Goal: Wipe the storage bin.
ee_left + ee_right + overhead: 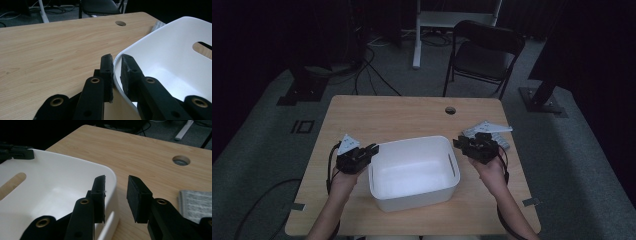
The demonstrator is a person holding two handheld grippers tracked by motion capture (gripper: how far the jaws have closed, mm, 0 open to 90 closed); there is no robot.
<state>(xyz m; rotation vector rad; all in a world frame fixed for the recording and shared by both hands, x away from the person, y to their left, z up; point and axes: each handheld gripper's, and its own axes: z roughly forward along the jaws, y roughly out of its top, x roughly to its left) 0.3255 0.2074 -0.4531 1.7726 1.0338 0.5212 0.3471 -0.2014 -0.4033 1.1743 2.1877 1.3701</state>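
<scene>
White bin (414, 172) on the table (412, 112). Left gripper (116, 65): fingers clamped on the near rim. Right gripper (116, 195): fingers parted, rim loose between them. Risk: lifting one-sided would tip the bin.
</scene>
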